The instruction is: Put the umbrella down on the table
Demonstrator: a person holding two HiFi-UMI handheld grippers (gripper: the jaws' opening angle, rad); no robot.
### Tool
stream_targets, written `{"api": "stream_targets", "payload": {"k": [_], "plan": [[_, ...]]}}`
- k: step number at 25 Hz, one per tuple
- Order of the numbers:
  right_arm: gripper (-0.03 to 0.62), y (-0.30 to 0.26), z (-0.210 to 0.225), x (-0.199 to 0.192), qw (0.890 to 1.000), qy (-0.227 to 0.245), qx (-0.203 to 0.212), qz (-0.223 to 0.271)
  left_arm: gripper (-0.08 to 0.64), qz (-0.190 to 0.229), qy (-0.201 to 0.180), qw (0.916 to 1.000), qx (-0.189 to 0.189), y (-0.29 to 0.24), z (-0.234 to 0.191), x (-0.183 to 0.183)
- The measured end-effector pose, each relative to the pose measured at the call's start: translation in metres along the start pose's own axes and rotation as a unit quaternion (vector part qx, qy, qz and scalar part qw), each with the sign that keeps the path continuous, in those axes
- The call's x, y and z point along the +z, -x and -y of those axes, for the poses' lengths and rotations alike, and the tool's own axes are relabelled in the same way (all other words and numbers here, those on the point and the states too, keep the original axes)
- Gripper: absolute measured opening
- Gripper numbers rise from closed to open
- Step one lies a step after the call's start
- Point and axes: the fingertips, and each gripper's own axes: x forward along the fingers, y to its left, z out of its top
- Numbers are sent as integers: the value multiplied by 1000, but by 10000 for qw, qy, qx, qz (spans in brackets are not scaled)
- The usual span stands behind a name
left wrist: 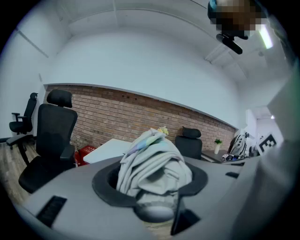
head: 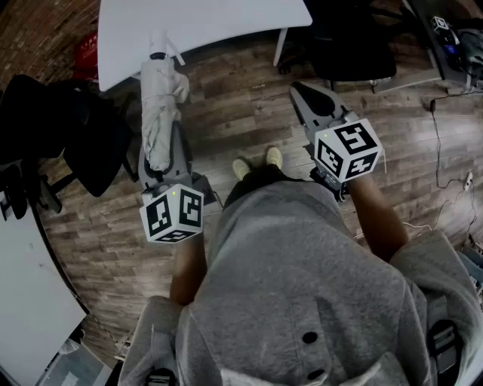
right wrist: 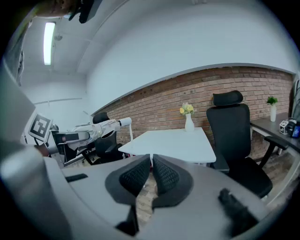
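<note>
Head view: the folded pale-grey umbrella (head: 158, 105) lies lengthwise in the left gripper (head: 161, 167), whose jaws clamp its bunched, creased fabric. It hangs over the wooden floor (head: 249, 113), with its white tip at the near edge of the white table (head: 204, 22). A black office chair (head: 351, 45) stands beside that table. The right gripper (head: 306, 90), well apart, has its jaws together on nothing. The umbrella's handle end is hidden behind the left jaws.

A white table (right wrist: 173, 143) on wood flooring (head: 249, 113) carries a vase of flowers (right wrist: 189, 123).
</note>
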Motion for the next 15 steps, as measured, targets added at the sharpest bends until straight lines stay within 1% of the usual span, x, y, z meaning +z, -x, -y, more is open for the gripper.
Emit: {"api": "stream_targets", "payload": {"k": [5, 9, 15], "plan": [[34, -11, -11, 6, 10000, 35, -8, 12, 225, -3, 0, 10000, -3, -4, -16, 6], [34, -19, -20, 12, 9999, -31, -21, 106, 225, -13, -8, 10000, -55, -6, -26, 9], [34, -30, -37, 21, 9998, -41, -46, 190, 225, 39, -100, 9999, -114, -3, -39, 16]]}}
